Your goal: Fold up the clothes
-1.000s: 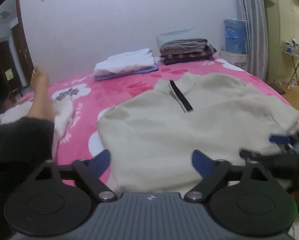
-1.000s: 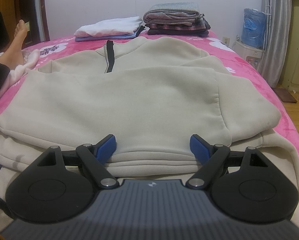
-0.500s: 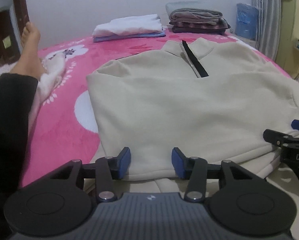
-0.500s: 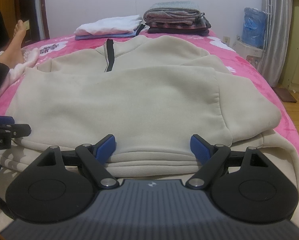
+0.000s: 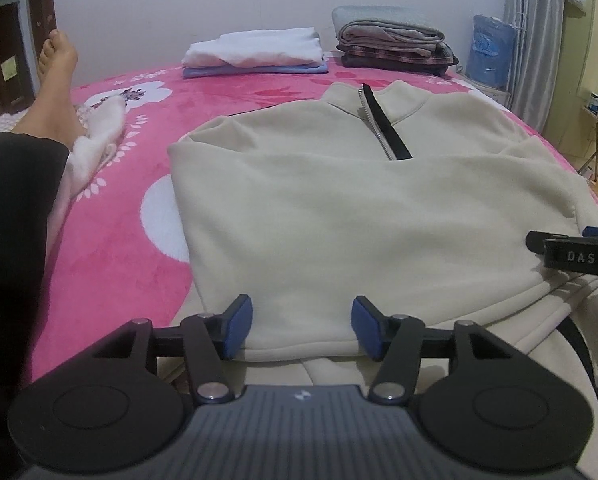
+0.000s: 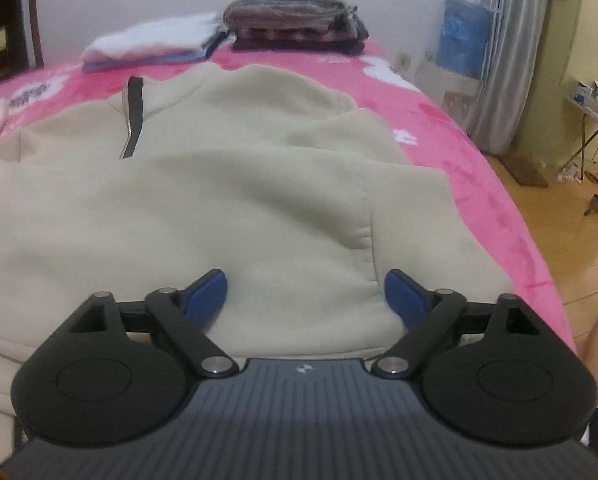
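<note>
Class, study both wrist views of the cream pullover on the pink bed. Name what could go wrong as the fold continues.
1. The left gripper straddles the cream pullover's near edge with its jaws opening, so it may lose or miss the fabric.
2. The right gripper, also opening, sits over bunched layers near the sleeve seam; it might pinch too few, leaving the fold crooked.

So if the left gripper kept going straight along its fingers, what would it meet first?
Most likely the cream sweatshirt: the left gripper points down at its folded near edge, jaws opening with that edge between them. Exact depth is unclear.
</note>
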### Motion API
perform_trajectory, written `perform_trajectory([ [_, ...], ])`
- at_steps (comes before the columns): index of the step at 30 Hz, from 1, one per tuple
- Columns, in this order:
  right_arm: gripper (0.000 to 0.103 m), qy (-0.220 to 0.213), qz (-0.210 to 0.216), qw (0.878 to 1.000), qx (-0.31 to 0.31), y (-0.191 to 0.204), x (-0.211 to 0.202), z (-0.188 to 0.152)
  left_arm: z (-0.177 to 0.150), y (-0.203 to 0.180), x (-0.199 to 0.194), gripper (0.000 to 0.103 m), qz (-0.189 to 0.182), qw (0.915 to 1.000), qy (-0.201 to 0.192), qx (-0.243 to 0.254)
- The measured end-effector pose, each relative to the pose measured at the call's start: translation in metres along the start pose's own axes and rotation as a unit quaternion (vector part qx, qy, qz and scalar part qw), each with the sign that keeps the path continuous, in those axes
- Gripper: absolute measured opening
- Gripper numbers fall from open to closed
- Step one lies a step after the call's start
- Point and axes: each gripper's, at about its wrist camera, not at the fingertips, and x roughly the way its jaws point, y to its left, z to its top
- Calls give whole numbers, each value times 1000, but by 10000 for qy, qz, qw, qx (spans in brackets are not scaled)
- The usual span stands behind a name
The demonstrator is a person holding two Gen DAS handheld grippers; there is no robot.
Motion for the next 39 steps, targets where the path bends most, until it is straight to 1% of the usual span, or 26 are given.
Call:
perform_trajectory([
  [3, 87, 232, -106, 9996, -142, 7, -1, 14, -1, -3, 0, 58, 38, 10000, -35, 19],
  [4, 83, 315, -117, 9992, -203, 9, -2, 21, -3, -4, 0, 58, 68, 9999, -65, 54],
  [5, 75, 397, -129, 9988, -265, 11, -3, 27, -4, -5, -1, 58, 83, 9999, -82, 56],
  [6, 71, 436, -127, 9984, -329, 14, -5, 35, -5, -6, -2, 58, 96, 9999, -96, 53],
  [8, 69, 285, -17, 9985, -469, 26, -15, 54, -6, -5, -4, 59, 79, 9999, -98, -7],
  [10, 68, 76, 345, 9975, -617, 45, -24, 75, -5, -1, -5, 59, 9, 9999, -67, -135],
  [12, 66, 9, 779, 9939, -775, 71, -25, 96, -5, 1, -6, 59, -35, 9998, -55, -209],
  [13, 62, 15, 1007, 9913, -844, 84, -25, 105, -5, 1, -6, 59, -41, 9997, -59, -212],
  [14, 57, 69, 1237, 9881, -908, 99, -21, 114, -6, 1, -6, 60, -29, 9998, -72, -198],
  [15, 55, 138, 1435, 9849, -954, 113, -16, 122, -7, 0, -6, 60, -15, 9998, -86, -182],
  [17, 45, 330, 1803, 9774, -1054, 144, -6, 136, -8, -2, -6, 60, 15, 9998, -115, -159],
  [20, 44, 740, 2250, 9648, -1146, 185, 16, 155, -10, -4, -6, 60, 59, 9998, -149, -150],
  [22, 44, 890, 2404, 9582, -1270, 212, 27, 165, -10, -3, -7, 61, 57, 9997, -141, -178],
  [24, 44, 1010, 2502, 9526, -1406, 235, 37, 173, -8, -2, -7, 61, 33, 9997, -114, -227],
  [26, 41, 1081, 2523, 9479, -1620, 258, 45, 178, -7, -1, -6, 62, 8, 9996, -87, -273],
  [28, 39, 1079, 2500, 9445, -1839, 276, 51, 180, -6, 0, -6, 63, -10, 9995, -65, -314],
  [30, 37, 1060, 2580, 9402, -1955, 287, 55, 180, -6, 0, -7, 65, -9, 9995, -57, -324],
  [32, 33, 1061, 2543, 9368, -2155, 292, 59, 174, -6, -1, -8, 65, 3, 9995, -64, -311],
  [33, 31, 1119, 2468, 9358, -2255, 291, 64, 169, -6, -2, -8, 65, 7, 9995, -70, -298],
  [34, 27, 1221, 2376, 9358, -2300, 290, 70, 162, -6, -1, -9, 65, 6, 9996, -76, -290],
  [36, 24, 1383, 2245, 9382, -2241, 283, 78, 153, -6, 0, -10, 65, -14, 9995, -70, -310],
  [39, 23, 1450, 2311, 9433, -1891, 268, 79, 153, -6, 2, -11, 65, -32, 9994, -70, -336],
])
